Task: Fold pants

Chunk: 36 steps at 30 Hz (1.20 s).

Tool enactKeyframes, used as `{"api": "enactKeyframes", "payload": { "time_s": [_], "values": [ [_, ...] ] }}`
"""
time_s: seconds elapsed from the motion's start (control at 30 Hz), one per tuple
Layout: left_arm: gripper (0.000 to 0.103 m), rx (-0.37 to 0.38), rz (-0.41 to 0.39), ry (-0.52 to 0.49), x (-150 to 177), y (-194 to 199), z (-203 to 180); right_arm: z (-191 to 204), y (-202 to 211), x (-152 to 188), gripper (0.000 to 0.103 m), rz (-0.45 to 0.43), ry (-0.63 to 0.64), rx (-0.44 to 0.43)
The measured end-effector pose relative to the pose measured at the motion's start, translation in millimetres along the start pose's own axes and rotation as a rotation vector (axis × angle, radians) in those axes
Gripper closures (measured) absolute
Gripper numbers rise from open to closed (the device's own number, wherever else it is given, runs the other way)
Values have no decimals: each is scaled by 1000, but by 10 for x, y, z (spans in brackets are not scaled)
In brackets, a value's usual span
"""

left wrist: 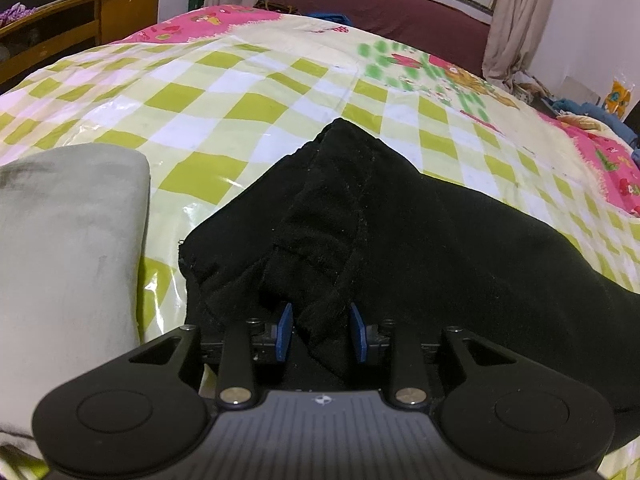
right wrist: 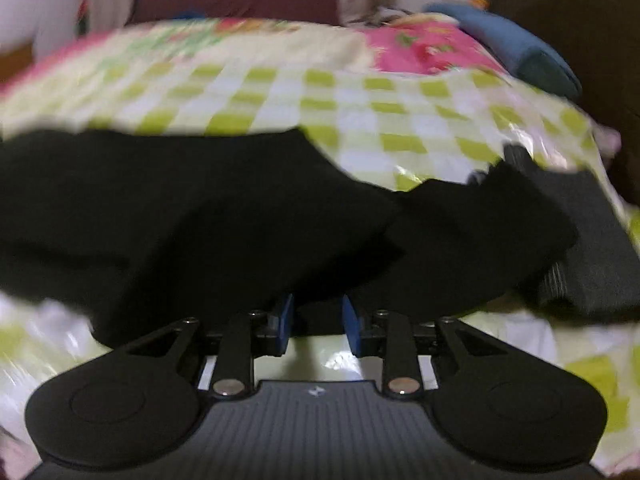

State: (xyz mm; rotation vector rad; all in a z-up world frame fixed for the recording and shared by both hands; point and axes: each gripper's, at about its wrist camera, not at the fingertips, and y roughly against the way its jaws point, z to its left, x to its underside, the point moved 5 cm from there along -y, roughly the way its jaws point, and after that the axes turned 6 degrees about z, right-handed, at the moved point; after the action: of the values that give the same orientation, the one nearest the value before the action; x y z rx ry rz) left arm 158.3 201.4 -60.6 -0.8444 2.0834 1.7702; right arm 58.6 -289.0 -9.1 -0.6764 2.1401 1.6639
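Black pants point(left wrist: 380, 232) lie bunched on a bed with a green and white checked plastic cover point(left wrist: 224, 92). My left gripper point(left wrist: 322, 330) is shut on a fold of the black pants, with cloth hanging between its blue pads point(left wrist: 285, 330). In the right wrist view, which is blurred, the pants point(right wrist: 200, 220) spread across the middle. My right gripper point(right wrist: 318, 322) is shut on their near edge, and the cloth covers its fingertips.
A folded grey-green garment point(left wrist: 68, 248) lies left of the pants. A dark grey folded item point(right wrist: 592, 240) lies at the right. A blue cloth point(right wrist: 516, 48) sits at the bed's far right. A wooden cabinet point(left wrist: 80, 20) stands far left.
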Motion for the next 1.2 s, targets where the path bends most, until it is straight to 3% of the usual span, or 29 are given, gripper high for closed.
{"api": "enactKeyframes", "payload": {
  "time_s": [0.07, 0.17, 0.23, 0.3, 0.37, 0.43, 0.47, 0.57, 0.6, 0.7, 0.73, 0.8, 0.9, 1.0, 1.07, 1.2],
  "values": [
    [59, -2, -1, -2, 5, 5, -6, 139, -22, -81, 75, -10, 61, -39],
    [59, -1, -2, 5, 6, 2, -16, 247, 97, -278, 76, -72, -2, -215],
    [59, 1, -3, 11, 4, -10, -16, 105, 126, -553, 75, -168, -215, -408],
    [59, 0, -3, 18, 1, -13, -19, -183, 49, -818, 72, -274, -495, -517],
    [59, -1, -6, 22, 4, 5, -25, -496, -68, -957, 69, -333, -764, -515],
    [59, 3, -10, 21, 9, 13, -24, -580, -122, -985, 68, -293, -828, -492],
    [59, 8, -11, 22, 12, 16, -16, -531, -75, -957, 68, -281, -766, -464],
    [57, 23, -20, 22, 39, 13, 16, -193, 188, -671, 68, -238, -407, -220],
    [57, 24, -24, 18, 48, 12, 18, -55, 258, -536, 68, -210, -317, -192],
    [56, 10, -41, -3, 72, 31, -3, 324, 385, -241, 66, -102, -327, -351],
    [56, 8, -44, -2, 77, 43, -8, 473, 431, -235, 65, -101, -305, -361],
    [56, 13, -48, 9, 92, 81, 5, 812, 532, -289, 64, -153, -225, -362],
    [56, 37, -44, 38, 96, 132, 93, 1392, 681, -473, 61, -229, -71, -451],
    [56, 53, -48, 63, 85, 167, 174, 1955, 597, -599, 57, -285, 231, -350],
    [56, 69, -44, 78, 77, 162, 198, 2286, 511, -612, 57, -298, 390, -334],
    [56, 83, -34, 49, 96, 170, 163, 2714, 357, -587, 57, -289, 551, -343]
  ]
}}
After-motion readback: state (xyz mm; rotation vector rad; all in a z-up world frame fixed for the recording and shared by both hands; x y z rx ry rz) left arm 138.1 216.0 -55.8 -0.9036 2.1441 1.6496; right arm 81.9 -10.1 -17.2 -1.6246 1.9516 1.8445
